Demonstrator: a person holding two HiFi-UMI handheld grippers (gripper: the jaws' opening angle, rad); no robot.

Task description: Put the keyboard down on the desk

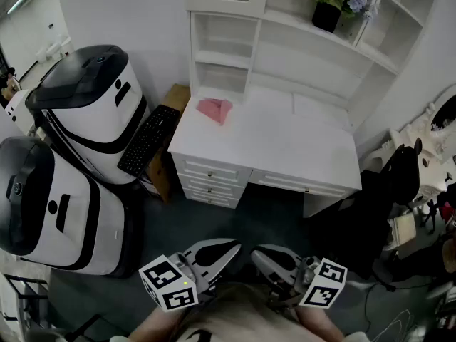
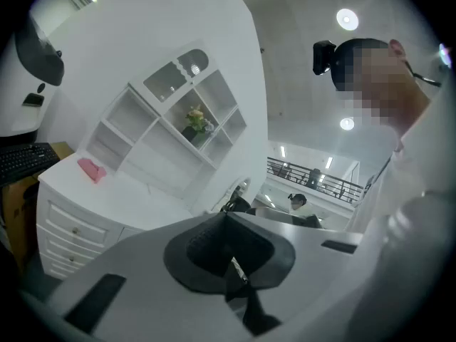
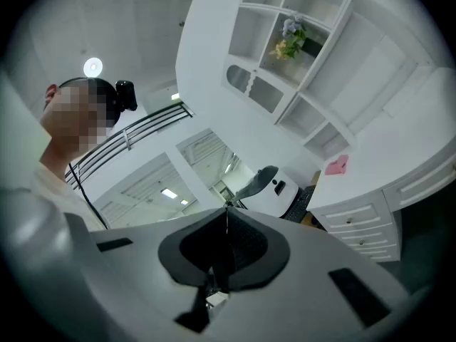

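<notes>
Hovering side by side in front of the white worktop (image 1: 285, 144), the left tongs (image 1: 226, 251) and the right tongs (image 1: 265, 259) are both sitting closed and empty, while the black keyboard (image 1: 148, 140) is lying tilted off the worktop's left end, between it and a white machine (image 1: 92, 105).

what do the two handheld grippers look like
Left gripper and right gripper match: pale grey moulded shells, black textured pads lining the jaws, and a white cube printed with black square markers on each.
</notes>
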